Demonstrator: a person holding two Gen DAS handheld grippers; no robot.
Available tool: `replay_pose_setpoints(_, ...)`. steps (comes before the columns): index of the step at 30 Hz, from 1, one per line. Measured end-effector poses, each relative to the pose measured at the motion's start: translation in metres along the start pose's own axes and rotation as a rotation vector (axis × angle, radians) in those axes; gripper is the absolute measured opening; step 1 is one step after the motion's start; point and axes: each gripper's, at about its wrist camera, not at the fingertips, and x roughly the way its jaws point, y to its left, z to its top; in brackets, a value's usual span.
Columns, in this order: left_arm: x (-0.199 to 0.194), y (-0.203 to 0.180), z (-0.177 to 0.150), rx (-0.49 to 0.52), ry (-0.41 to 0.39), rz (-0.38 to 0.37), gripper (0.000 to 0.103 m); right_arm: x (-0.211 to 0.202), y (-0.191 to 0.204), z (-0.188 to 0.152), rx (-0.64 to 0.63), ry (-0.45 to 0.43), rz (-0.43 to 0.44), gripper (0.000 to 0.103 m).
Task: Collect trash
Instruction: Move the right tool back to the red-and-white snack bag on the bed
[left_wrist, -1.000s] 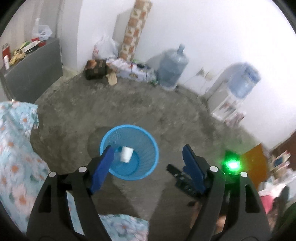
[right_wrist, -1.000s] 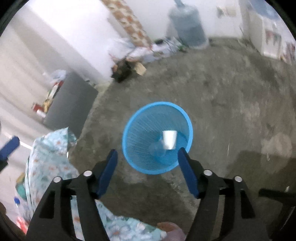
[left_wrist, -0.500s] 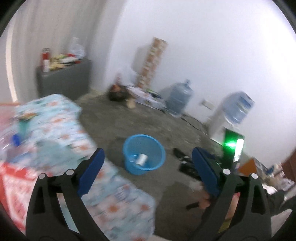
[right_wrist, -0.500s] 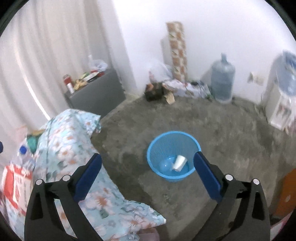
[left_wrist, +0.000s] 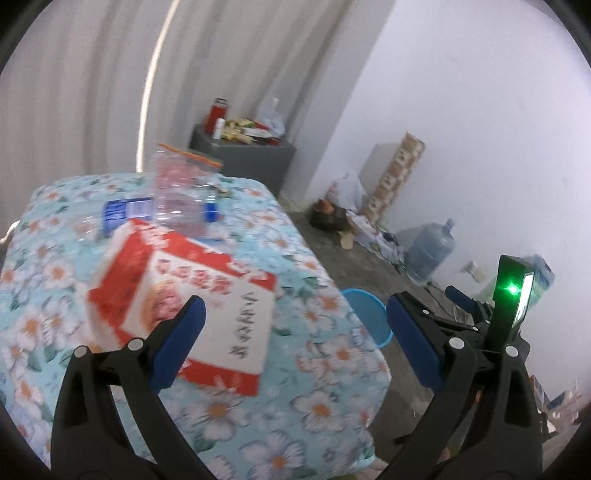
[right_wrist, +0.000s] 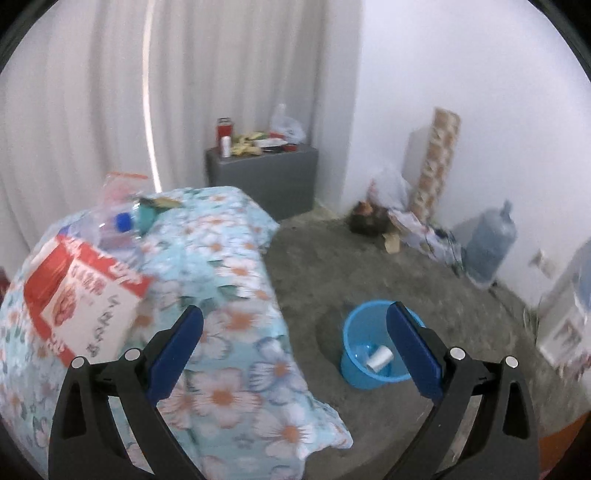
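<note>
A red and white carton (left_wrist: 192, 306) lies on the floral tablecloth (left_wrist: 295, 417), just ahead of my open, empty left gripper (left_wrist: 291, 347). Behind it lie a clear plastic bottle with a blue label (left_wrist: 129, 210) and a clear zip bag (left_wrist: 181, 184). The carton also shows in the right wrist view (right_wrist: 77, 306) at the left, with the blue-capped bottle (right_wrist: 122, 221) behind it. My right gripper (right_wrist: 295, 347) is open and empty above the table's edge. The blue trash basket (right_wrist: 373, 343) stands on the floor and holds a white cup (right_wrist: 380, 358) and a clear bottle.
A grey cabinet (right_wrist: 262, 177) with clutter on top stands by the curtain. A water jug (right_wrist: 487, 243), a patterned roll (right_wrist: 436, 162) and bags lie along the far wall. A device with a green light (left_wrist: 513, 291) stands at the right.
Both grippers have swung up and away from above the basket toward the table. The carton, bottle and bag have come into view in front of them.
</note>
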Motion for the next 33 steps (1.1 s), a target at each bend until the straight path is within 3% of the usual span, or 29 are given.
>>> replay_pose_setpoints(6, -0.027, 0.035, -0.010, -0.076, -0.057, 0.048, 0.094, -0.011, 0.015, -0.002, -0.014, -0.052, 0.126, 0.096)
replay_pose_setpoints(12, -0.047, 0.062, -0.020, -0.078, -0.091, 0.111, 0.094, -0.014, 0.008, -0.006, 0.084, -0.076, 0.236, 0.096)
replay_pose_setpoints(20, -0.049, 0.099, -0.032, -0.113, -0.086, 0.164, 0.094, 0.011, 0.024, -0.015, 0.129, 0.081, 0.427, 0.096)
replay_pose_setpoints(29, -0.041, 0.125, -0.031, -0.128, -0.076, 0.206, 0.094, 0.063, 0.074, -0.029, 0.260, 0.339, 0.732, 0.067)
replay_pose_setpoints(33, -0.036, 0.133, -0.028, -0.133, -0.066, 0.205, 0.094, 0.087, 0.097, -0.034, 0.273, 0.413, 0.750, 0.054)
